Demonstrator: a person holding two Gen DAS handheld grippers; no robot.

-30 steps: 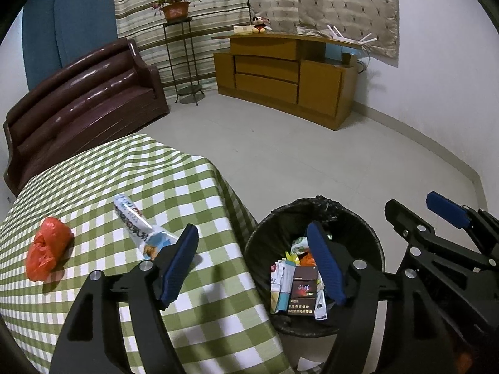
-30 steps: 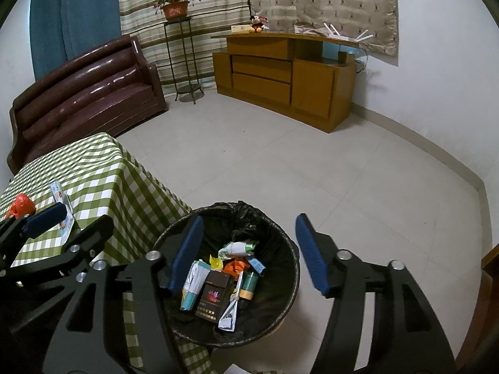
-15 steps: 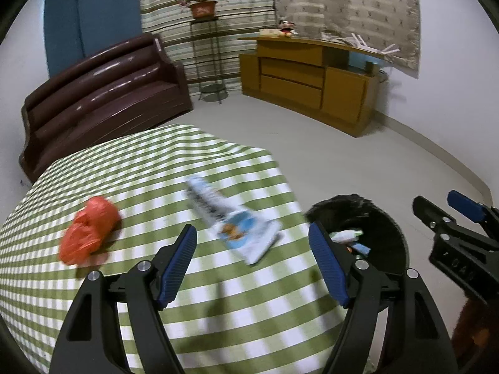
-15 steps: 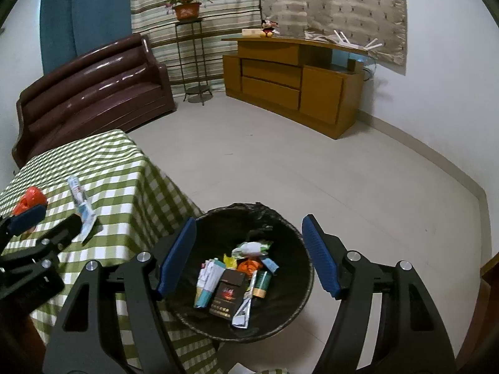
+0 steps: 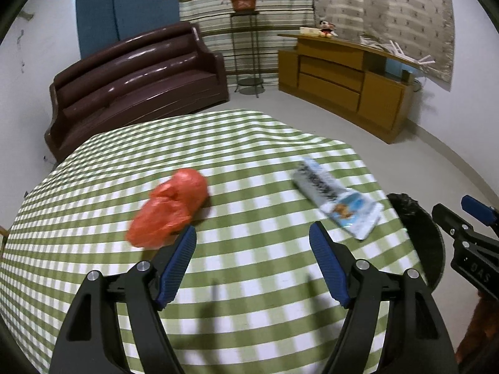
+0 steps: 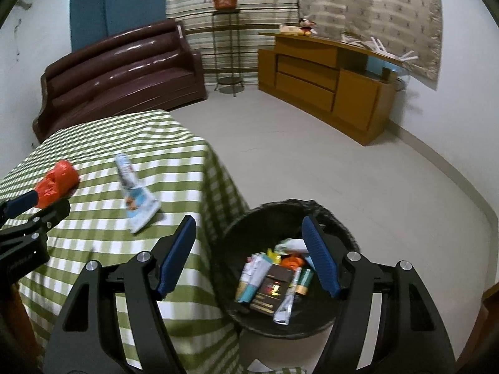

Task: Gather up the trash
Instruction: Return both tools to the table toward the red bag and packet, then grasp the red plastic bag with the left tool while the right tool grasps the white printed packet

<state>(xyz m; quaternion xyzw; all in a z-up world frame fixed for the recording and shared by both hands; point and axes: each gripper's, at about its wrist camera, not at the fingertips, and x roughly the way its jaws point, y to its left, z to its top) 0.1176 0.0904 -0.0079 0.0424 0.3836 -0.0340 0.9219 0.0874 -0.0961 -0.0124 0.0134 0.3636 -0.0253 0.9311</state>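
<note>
Left gripper jaws spread, empty, over table w/ bare cloth below. Right gripper jaws just widened, empty, straddling table edge & bin. Farther: red bag mid-table, wrapper near right edge.

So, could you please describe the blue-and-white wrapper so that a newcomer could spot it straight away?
Find the table with the green-and-white checked cloth in front of the brown sofa. Two pieces of trash lie on it; the wrapper is the one nearer the black bin. It is long, flat and pale blue-white, while its neighbour is a crumpled orange bag.
</note>
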